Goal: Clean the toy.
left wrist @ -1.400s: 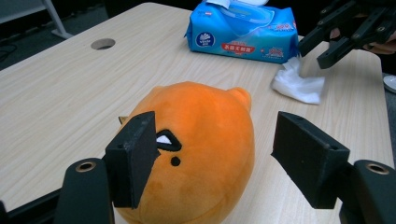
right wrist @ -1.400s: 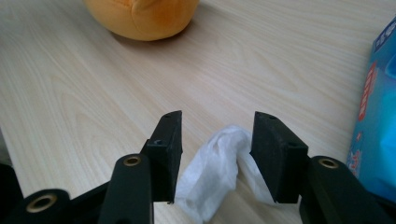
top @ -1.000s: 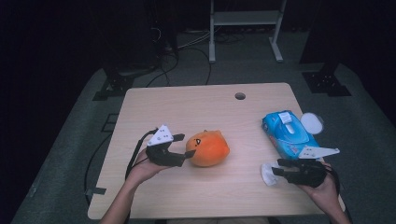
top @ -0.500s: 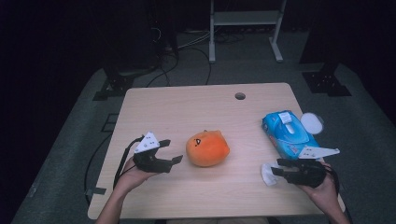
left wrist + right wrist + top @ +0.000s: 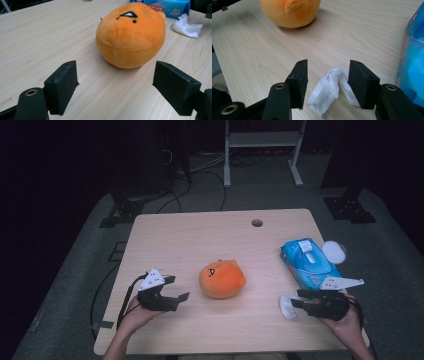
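The orange plush toy (image 5: 222, 279) sits near the middle of the wooden table (image 5: 200, 240), resting on its own with nothing touching it. From the left gripper view its round body (image 5: 131, 37) faces the camera with a small dark-rimmed eye mark on top, and bare tabletop lies between it and the two black jaws. The left gripper (image 5: 172, 289) rests low over the table just to the toy's left, pointing toward it; its jaws have just been opening and now stand wide apart, with nothing between them (the toy lies ahead of the pads, clear of both).

Farther out, to the toy's right, a crumpled white wipe (image 5: 287, 306) lies on the table near the front edge. The right gripper (image 5: 296, 302) is set down over it, jaws parted: in the right gripper view the wipe (image 5: 329, 90) lies between the pads, one fold leaning against the inner face of the right-hand pad while the other pad stands clear of it, so the wipe is not pinched.

Beyond that hand a blue pack of wet wipes (image 5: 310, 265) lies flat by the table's right edge, with a round white lid (image 5: 334, 252) just beside it
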Tool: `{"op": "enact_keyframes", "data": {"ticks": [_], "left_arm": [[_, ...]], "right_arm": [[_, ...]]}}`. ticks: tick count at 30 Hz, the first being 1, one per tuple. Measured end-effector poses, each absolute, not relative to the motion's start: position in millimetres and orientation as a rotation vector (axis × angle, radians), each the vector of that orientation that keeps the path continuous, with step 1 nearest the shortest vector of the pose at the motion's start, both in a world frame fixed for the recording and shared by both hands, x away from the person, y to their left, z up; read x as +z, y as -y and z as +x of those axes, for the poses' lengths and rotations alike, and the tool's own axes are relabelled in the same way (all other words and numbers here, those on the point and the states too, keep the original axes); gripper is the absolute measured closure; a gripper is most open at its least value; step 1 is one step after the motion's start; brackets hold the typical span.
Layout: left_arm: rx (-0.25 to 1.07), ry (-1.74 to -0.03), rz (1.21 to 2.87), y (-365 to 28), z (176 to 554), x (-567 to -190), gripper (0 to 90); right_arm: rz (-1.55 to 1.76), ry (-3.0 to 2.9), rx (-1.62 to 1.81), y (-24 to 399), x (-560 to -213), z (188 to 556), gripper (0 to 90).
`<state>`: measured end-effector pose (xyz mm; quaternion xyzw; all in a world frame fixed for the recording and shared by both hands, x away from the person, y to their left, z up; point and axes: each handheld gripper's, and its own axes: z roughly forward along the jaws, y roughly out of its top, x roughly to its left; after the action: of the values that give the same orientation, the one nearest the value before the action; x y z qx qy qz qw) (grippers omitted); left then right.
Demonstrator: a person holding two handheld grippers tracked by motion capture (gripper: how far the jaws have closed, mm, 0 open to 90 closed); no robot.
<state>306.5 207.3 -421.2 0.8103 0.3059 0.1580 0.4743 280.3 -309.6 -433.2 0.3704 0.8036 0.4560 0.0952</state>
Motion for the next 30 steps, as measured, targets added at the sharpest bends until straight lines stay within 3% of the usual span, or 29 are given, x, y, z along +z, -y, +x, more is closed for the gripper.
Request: {"op": "enact_keyframes", "data": {"ticks": [12, 30], "left_arm": [[0.367, -0.798, 1.990, -215, 301, -446, 17.3], [0.469, -0.837, 2.004, -221, 301, -471, 11.1]], "right_arm": [[1.103, -2.386, 1.352, 308, -435, 281, 47.8], [1.128, -2.353, 1.376, 307, -444, 278, 43.8]]}}
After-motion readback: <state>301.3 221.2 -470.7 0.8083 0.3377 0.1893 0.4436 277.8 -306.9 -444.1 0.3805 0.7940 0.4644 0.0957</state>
